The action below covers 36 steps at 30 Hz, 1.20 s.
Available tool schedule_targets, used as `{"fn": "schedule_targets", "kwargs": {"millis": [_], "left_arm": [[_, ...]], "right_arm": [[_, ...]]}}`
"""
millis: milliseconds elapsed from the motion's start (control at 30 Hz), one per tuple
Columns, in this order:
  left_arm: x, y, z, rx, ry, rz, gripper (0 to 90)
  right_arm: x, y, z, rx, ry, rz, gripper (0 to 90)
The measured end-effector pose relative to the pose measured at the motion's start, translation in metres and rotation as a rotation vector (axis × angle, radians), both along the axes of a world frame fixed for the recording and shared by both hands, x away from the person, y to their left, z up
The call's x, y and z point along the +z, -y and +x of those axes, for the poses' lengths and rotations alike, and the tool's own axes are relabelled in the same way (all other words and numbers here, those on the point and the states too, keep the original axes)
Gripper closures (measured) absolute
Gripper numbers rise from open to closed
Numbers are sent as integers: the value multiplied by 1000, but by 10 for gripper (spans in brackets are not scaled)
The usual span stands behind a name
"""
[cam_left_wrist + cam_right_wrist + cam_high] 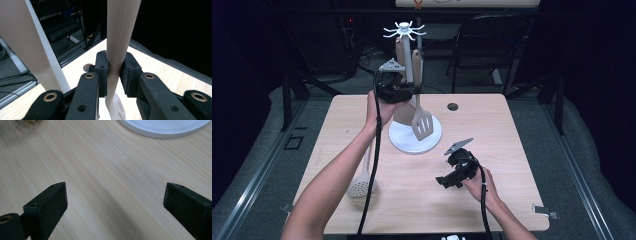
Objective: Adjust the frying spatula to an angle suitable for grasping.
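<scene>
The left tool (115,75) pinches the slotted spatula's handle (120,32) beside the white rack (406,50), seemingly mid-hanging; another utensil already hangs there. The right tool (115,202) rests spread over the table (100,170). Beyond, a skimmer (361,186) waits.

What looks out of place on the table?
The skimmer lies flat on the table, off the utensil stand. The slotted spatula is at the stand, clamped in the left gripper.
</scene>
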<state>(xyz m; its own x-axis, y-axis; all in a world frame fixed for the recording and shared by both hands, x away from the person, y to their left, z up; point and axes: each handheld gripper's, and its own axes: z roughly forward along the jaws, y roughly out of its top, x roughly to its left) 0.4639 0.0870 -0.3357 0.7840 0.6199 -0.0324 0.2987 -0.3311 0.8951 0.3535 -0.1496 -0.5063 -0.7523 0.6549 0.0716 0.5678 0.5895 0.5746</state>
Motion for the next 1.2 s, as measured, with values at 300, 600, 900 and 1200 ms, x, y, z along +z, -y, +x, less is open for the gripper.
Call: {"fn": "schedule_targets", "kwargs": {"millis": [300, 600, 900, 1200], "left_arm": [[12, 3, 10, 17, -3, 15, 772], [17, 0, 21, 43, -37, -3, 772], [14, -3, 27, 65, -53, -10, 771], [15, -4, 31, 99, -47, 3, 769]], "right_arm": [[1, 1, 0, 5, -2, -8, 51], [1, 0, 0, 5, -2, -10, 51], [-1, -1, 0, 4, -6, 1, 51], [-1, -1, 0, 15, -15, -15, 53]]}}
